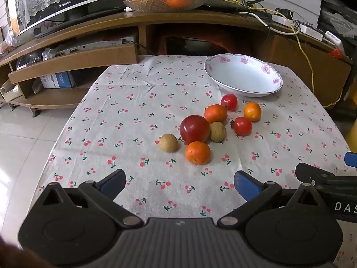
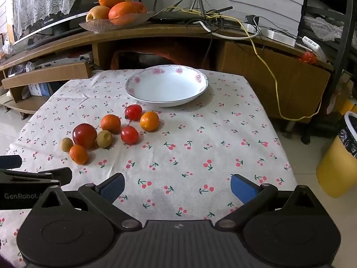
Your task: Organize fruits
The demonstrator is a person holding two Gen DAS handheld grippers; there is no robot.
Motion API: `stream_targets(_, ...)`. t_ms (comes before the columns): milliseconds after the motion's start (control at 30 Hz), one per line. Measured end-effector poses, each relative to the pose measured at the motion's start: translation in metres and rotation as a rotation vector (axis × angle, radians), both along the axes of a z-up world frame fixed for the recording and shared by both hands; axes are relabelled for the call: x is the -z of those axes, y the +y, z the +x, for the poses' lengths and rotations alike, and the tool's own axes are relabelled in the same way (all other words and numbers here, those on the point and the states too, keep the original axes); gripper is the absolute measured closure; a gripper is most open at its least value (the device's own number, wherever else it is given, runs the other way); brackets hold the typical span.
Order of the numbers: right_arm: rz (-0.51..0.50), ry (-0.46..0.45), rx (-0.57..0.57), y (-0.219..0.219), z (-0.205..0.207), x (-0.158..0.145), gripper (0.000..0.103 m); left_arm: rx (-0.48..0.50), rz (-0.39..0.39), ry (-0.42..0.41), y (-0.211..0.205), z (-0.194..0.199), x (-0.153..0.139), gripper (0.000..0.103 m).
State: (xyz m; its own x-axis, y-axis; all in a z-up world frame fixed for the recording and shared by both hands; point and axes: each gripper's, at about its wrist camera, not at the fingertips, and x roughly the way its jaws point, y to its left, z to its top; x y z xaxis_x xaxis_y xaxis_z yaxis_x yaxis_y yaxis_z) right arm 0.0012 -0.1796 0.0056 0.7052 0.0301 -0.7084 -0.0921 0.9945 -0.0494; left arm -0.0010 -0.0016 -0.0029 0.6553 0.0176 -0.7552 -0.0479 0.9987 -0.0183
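Note:
Several fruits lie clustered on the cherry-print tablecloth [image 1: 133,116]: a large red apple [image 1: 194,129], three oranges, the nearest one [image 1: 197,152], two small red fruits [image 1: 242,126], and two tan round fruits [image 1: 168,143]. An empty white floral plate [image 1: 243,74] sits behind them. The cluster also shows in the right wrist view, with the apple [image 2: 84,135] and the plate [image 2: 166,86]. My left gripper [image 1: 179,184] is open and empty, just short of the nearest orange. My right gripper [image 2: 177,186] is open and empty, right of the cluster.
A wooden TV stand [image 2: 156,33] stands behind the table with a glass dish of oranges and an apple [image 2: 116,20], cables and a router. A yellow bin [image 2: 339,169] stands on the floor at the right. The table's edges drop to tiled floor.

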Motion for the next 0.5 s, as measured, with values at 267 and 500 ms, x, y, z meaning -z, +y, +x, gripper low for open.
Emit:
stream_targets(267, 0.003, 0.004, -0.001, 0.0006, 0.0003, 0.0005, 0.005, 0.003, 0.009, -0.001, -0.0011, -0.0004, 0.0005, 0.0)
stream_targets(500, 0.004, 0.004, -0.001, 0.0011, 0.0001, 0.0006, 0.005, 0.006, 0.016, -0.005, -0.0022, -0.0007, 0.0007, 0.0)
